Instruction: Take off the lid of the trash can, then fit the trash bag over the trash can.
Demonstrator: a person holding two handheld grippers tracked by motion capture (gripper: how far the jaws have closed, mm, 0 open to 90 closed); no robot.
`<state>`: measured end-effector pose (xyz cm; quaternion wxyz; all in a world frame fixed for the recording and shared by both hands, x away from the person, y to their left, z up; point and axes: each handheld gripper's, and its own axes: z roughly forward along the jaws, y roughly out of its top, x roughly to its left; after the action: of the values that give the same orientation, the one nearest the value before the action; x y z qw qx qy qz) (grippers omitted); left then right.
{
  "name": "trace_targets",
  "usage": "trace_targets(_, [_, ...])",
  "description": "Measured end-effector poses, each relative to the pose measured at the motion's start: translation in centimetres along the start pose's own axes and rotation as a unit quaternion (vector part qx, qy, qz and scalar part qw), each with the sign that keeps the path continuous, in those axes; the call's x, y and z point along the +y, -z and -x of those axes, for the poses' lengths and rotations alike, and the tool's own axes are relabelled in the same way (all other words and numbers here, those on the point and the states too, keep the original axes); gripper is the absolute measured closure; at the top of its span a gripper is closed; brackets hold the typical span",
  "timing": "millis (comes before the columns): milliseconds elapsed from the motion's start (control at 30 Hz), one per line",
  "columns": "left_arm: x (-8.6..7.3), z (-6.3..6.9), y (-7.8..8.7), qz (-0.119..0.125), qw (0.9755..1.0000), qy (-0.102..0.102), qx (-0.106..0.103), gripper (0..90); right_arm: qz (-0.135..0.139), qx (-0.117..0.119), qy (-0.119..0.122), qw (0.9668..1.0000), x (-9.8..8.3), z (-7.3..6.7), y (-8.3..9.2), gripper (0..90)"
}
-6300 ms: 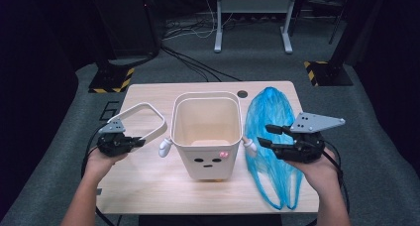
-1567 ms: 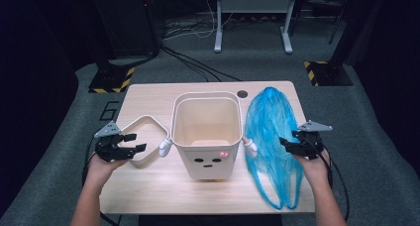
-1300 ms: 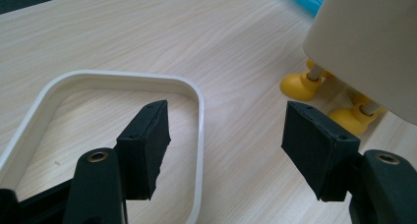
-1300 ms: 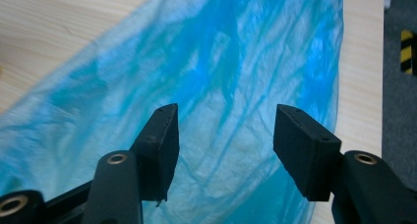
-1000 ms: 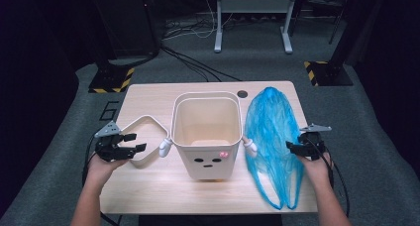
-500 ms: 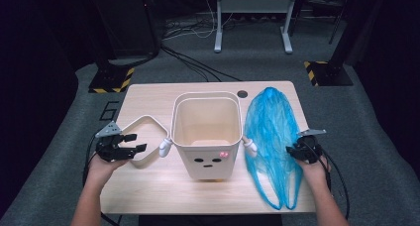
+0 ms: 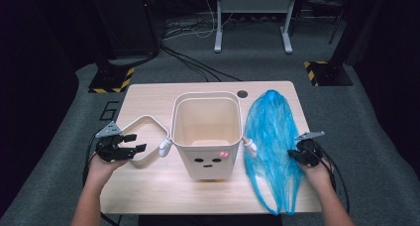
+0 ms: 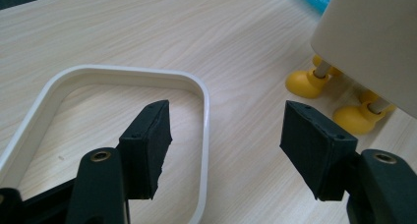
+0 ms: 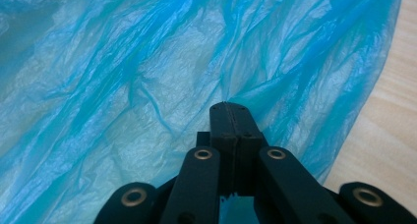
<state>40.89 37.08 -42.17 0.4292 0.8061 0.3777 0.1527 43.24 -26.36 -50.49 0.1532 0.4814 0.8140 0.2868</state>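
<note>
My right gripper point(image 9: 231, 108) has just been closing and now pinches the blue bag point(image 7: 271, 146) lying flat along the bench's right edge. My left gripper point(image 8: 226, 150), jaws wide and empty, hovers at the white ring point(image 8: 204, 116) by the left edge. The bin point(image 7: 206, 132) is unlined; bagging it remains

Crinkled glossy plastic bag point(image 7: 271, 146)

Wooden table point(image 7: 148, 94), grey carpet floor, cables, white desk legs point(image 7: 218, 35)
</note>
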Motion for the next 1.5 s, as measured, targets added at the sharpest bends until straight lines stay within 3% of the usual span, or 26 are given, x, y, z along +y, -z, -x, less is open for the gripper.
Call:
trace_targets(267, [0.1,0.1,0.0,0.001,1.0000,0.001,0.001,35.5,-0.003,0.010,0.036,0.9993,-2.1,-0.5,1.8,89.7])
trace_targets(333, [0.1,0.1,0.0,0.000,1.0000,0.000,0.001,35.5,0.001,0.002,0.036,0.9994,-2.5,-0.2,2.2,77.9])
trace_targets(400, [0.2,0.1,0.0,0.001,1.0000,-0.001,0.001,35.5,0.004,0.001,0.020,0.9998,-2.7,0.1,2.4,65.0])
trace_targets(500, [0.2,0.1,0.0,0.001,1.0000,-0.001,0.000,35.5,0.029,-0.014,0.001,0.9995,-2.6,0.4,3.0,48.5])
trace_targets(833, [0.2,0.0,0.0,0.001,1.0000,-0.001,0.001,35.5,0.066,-0.037,-0.028,0.9968,0.5,-0.3,2.6,18.7])
trace_targets(1200, [0.1,0.0,0.0,0.002,1.0000,0.000,0.002,35.5,0.091,-0.048,-0.061,0.9928,2.8,-1.2,0.8,8.3])
trace_targets(1367, [0.1,-0.1,0.0,0.002,1.0000,0.001,0.002,35.5,0.082,-0.073,-0.063,0.9919,2.6,-1.5,0.0,2.5])
trace_targets(1500, [0.1,0.0,-0.1,0.001,1.0000,-0.001,0.001,35.5,0.072,-0.082,-0.080,0.9908,2.2,-1.0,-0.7,0.0])
